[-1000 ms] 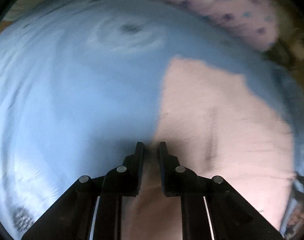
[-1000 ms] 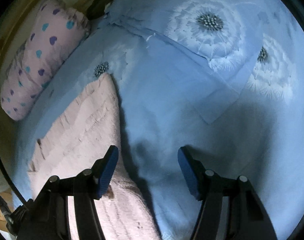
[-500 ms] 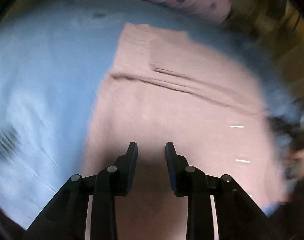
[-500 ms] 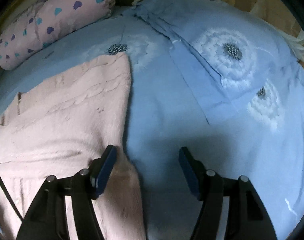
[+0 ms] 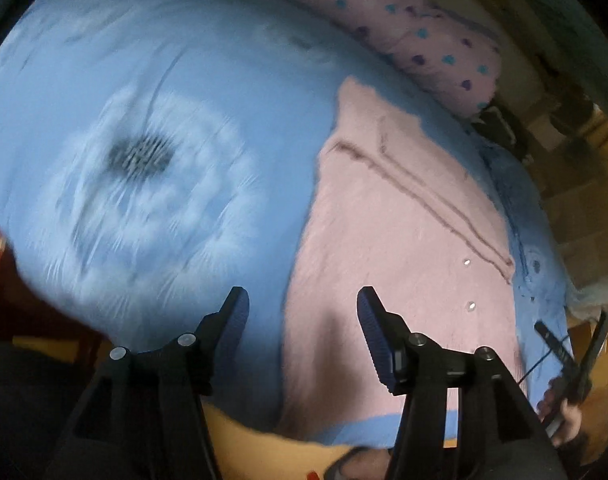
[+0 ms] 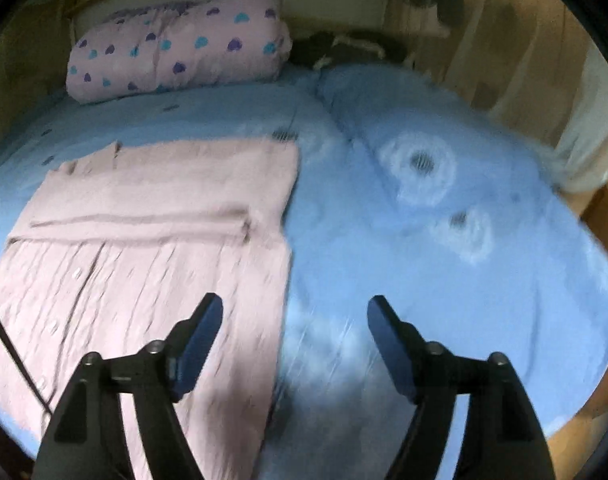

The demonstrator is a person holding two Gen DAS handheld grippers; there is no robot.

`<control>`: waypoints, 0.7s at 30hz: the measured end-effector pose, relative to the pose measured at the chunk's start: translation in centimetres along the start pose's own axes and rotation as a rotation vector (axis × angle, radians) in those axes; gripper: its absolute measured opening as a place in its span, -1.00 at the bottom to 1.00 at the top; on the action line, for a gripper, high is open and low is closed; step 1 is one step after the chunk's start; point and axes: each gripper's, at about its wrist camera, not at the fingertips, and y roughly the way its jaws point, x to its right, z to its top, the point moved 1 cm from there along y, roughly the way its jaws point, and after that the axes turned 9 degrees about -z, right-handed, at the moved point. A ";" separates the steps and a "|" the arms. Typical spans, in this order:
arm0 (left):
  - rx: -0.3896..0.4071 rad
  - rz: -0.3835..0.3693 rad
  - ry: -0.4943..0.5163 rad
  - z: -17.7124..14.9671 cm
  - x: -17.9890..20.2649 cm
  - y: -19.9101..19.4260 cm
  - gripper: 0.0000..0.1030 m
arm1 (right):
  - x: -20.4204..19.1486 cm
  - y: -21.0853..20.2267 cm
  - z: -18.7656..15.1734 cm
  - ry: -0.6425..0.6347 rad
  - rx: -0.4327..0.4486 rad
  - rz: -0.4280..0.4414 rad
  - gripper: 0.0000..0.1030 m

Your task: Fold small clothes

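The right wrist view shows the whole width of the bed: the headboard side with a pink pillow printed with blue and purple hearts, a dark bundle beside it, and a wooden wall at the right edge. The left wrist view shows instead the near edge of the bed, an orange floor below it, and, at the lower right, the person's right hand holding the other tool.

The pink garment is a soft ribbed knit with small buttons along the front and one part folded across it as a flat band. It lies spread on the left half of the bed, on a smooth blue sheet with white dandelion prints.

The left gripper is wide open above the garment's left edge, holding nothing. The right gripper is also wide open and empty, above the garment's right edge; its left finger is over the knit, its right finger over the sheet.
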 end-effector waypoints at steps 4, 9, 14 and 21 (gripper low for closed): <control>-0.001 0.002 0.032 -1.5 0.4 -0.2 -0.33 | 1.7 0.2 -2.6 0.052 -0.072 0.026 0.53; 0.003 -0.007 -0.007 -2.9 0.3 -0.4 -0.32 | 3.8 1.5 -6.1 0.206 -0.226 0.175 0.53; 0.061 -0.005 -0.009 -5.2 0.7 -1.4 -0.33 | 2.2 0.1 -8.0 0.160 -0.204 0.250 0.41; 0.016 -0.049 -0.046 -7.1 1.1 -0.7 -0.37 | -0.6 -1.0 -9.0 0.101 -0.187 0.271 -0.35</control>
